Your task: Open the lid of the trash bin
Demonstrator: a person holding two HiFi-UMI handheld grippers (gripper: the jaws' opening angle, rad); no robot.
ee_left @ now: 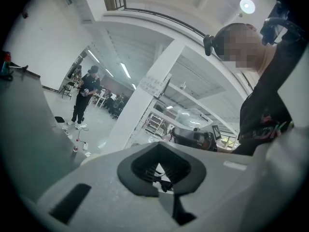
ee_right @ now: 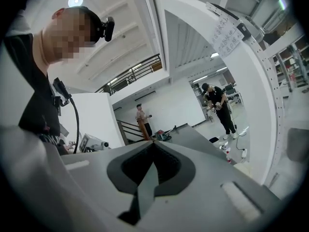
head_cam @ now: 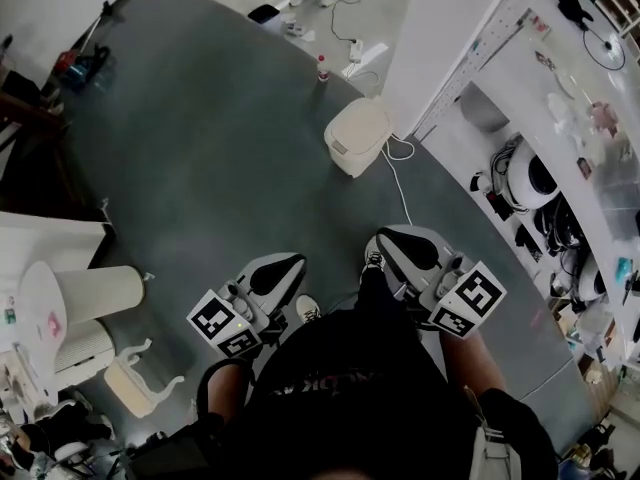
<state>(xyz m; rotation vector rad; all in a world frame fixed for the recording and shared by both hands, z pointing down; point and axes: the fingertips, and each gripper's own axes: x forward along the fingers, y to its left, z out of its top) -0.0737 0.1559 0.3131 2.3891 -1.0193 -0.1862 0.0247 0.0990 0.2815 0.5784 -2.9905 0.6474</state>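
- left tool: jaws together, nothing between them, held level in front of the person.
- right tool: jaws together, empty, held level near the left tool.
- trash bin: cream, lid down, standing on the grey floor beside the white pillar, well apart from both tools.
- white cable: runs past the bin's base.

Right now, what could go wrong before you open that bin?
The white cable lies on the floor right beside the trash bin, so tripping on it is possible. The left gripper and right gripper are both shut, so they could just bump the closed lid instead of catching it.
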